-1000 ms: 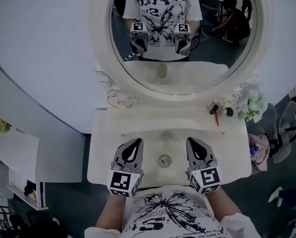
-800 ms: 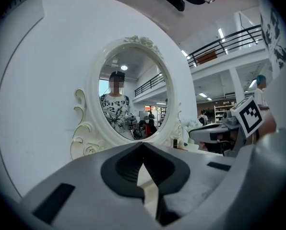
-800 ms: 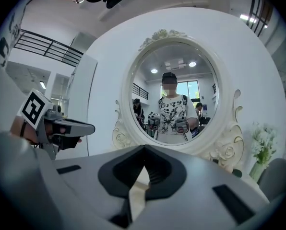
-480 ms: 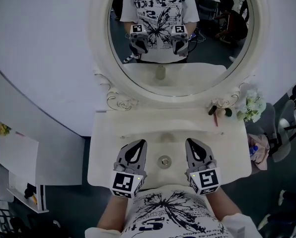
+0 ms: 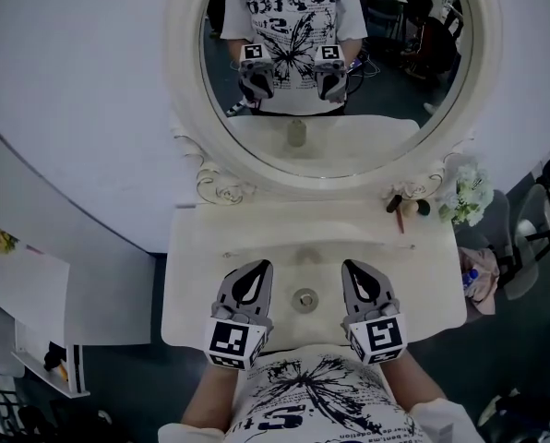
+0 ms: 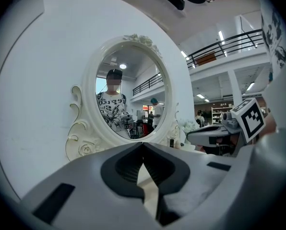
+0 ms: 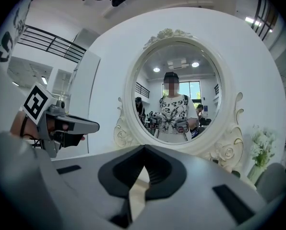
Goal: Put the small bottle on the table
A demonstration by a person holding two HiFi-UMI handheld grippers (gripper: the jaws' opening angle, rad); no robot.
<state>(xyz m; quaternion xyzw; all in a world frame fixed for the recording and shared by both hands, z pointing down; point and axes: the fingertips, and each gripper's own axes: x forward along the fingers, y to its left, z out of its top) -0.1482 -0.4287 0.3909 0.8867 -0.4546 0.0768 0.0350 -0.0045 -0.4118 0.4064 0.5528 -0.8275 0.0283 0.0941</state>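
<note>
Head view: small bottle [image 5: 304, 300] stands upright on the table [image 5: 201, 266], seen from the top as a round cap, near the front edge. It also shows reflected in the mirror [image 5: 386, 109].

My left gripper [image 5: 259, 265] sits just left of the bottle and my right gripper [image 5: 352, 264] just right of it. Neither touches it, and both point away from me toward the mirror.

Left gripper view: my jaws are closed tip to tip, nothing between them. Right gripper view: same, jaws together and empty.

Beyond the bottle is bare tabletop, then the oval mirror in its carved white frame. Far right of the bottle, at the table's back corner, are a few small dark items [image 5: 404, 209] I can't identify, and white flowers [image 5: 473, 197] next to them.
</note>
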